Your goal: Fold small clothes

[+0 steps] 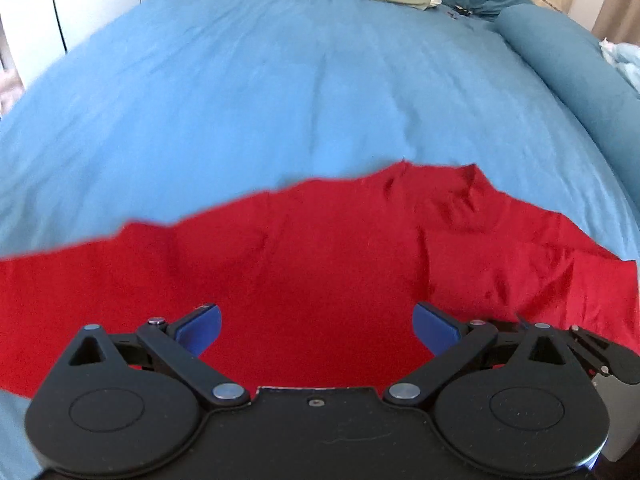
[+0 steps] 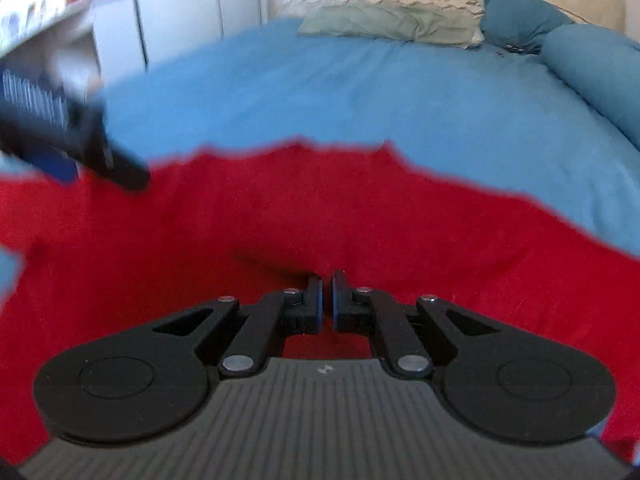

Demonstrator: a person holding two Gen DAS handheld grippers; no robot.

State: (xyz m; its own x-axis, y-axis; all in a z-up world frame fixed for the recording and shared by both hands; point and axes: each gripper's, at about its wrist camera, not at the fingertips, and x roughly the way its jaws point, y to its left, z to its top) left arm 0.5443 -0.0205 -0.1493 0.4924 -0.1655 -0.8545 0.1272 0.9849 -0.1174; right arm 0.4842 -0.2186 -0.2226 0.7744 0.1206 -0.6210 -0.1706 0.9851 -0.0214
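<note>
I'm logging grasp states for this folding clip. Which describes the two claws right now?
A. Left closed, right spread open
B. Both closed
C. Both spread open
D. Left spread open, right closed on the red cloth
D: the left claw has its blue pads wide apart over the red cloth, while the right claw is pinched together on it.

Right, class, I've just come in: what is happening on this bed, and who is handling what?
A person with a gripper in each hand is folding a red garment spread on a blue bedsheet. The right gripper is shut, seemingly pinching the red cloth. The left gripper hangs open over the cloth, gripping nothing. A green pillow lies at the far end, untouched.
</note>
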